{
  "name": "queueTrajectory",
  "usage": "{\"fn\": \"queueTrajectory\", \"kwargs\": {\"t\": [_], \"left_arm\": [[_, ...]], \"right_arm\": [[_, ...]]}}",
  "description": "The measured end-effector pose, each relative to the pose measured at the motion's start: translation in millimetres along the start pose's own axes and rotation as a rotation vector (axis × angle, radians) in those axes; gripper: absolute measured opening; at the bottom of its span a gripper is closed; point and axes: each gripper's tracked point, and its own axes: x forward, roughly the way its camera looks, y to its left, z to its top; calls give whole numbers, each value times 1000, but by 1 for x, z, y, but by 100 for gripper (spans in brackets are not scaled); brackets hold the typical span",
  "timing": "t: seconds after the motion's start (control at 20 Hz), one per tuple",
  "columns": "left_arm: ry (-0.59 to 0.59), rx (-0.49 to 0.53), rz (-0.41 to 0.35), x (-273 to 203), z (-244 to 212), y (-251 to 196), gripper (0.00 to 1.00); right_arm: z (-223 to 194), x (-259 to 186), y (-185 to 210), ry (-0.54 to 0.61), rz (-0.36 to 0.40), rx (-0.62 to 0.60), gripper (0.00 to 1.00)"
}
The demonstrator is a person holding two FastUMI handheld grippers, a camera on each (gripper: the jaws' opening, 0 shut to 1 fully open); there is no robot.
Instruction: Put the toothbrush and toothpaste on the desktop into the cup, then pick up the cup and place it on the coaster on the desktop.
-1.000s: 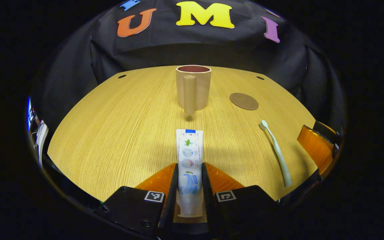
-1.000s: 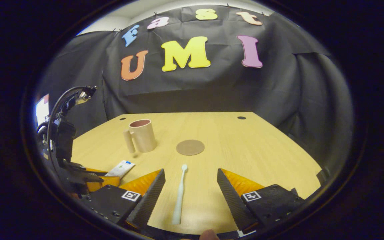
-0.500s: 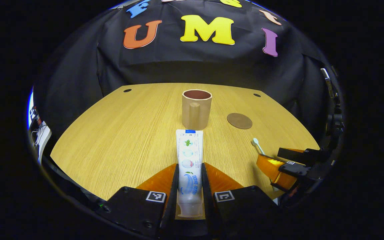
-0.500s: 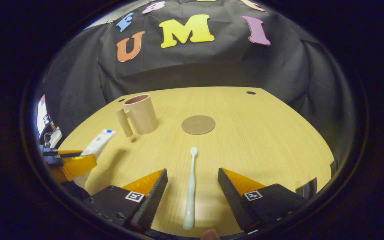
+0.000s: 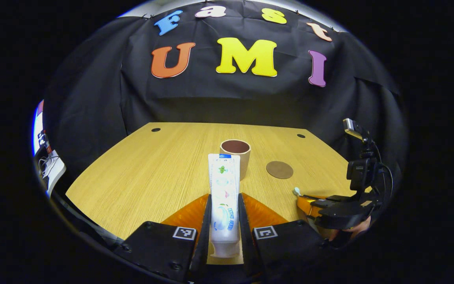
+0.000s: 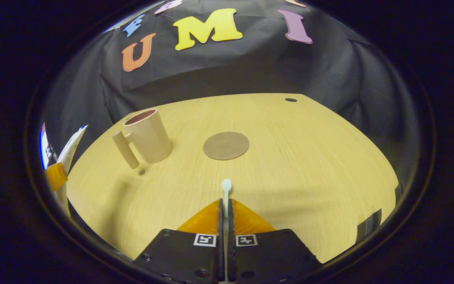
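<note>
My left gripper (image 5: 224,199) is shut on the white toothpaste tube (image 5: 223,188), which is held up off the table and points toward the beige cup (image 5: 236,153) beyond it. My right gripper (image 6: 225,203) is shut on the pale toothbrush (image 6: 226,189), whose head sticks out past the fingertips just above the wooden table (image 6: 290,165). In the right gripper view the cup (image 6: 145,136) stands upright at the left with its handle toward me, and the round brown coaster (image 6: 226,145) lies to its right. The right gripper (image 5: 309,199) with the toothbrush also appears in the left gripper view.
The coaster (image 5: 279,169) lies right of the cup in the left gripper view. Small dark holes (image 5: 155,129) mark the table's far corners. Black cloth walls close the booth behind. The lifted toothpaste tube (image 6: 71,144) shows at the left edge of the right gripper view.
My right gripper has shut on the toothbrush, which lay between its open fingers before. My left gripper has risen higher and back with the toothpaste.
</note>
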Motion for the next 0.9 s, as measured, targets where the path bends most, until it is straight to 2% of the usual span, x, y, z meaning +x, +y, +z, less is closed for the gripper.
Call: {"fn": "queueTrajectory", "kwargs": {"t": [0.2,0.25,0.3,0.5,0.6,0.7,0.9], "left_arm": [[-41,-11,-18,8,27,0,39],[-65,-7,-13,10,39,1,35],[-97,0,-6,13,53,3,39],[-222,-19,-10,30,109,1,39],[-290,-21,-6,44,134,-3,39],[-359,-19,-3,58,153,-6,38],[-465,-15,-47,88,173,-20,39]], "right_arm": [[3,-8,3,-1,79,50,0],[8,-14,4,-15,105,66,0],[14,-21,6,-34,129,75,0],[30,-56,6,-120,218,96,0],[38,-74,-1,-173,240,110,2],[50,-91,-5,-230,258,116,0],[71,-119,-18,-337,239,88,0]]}}
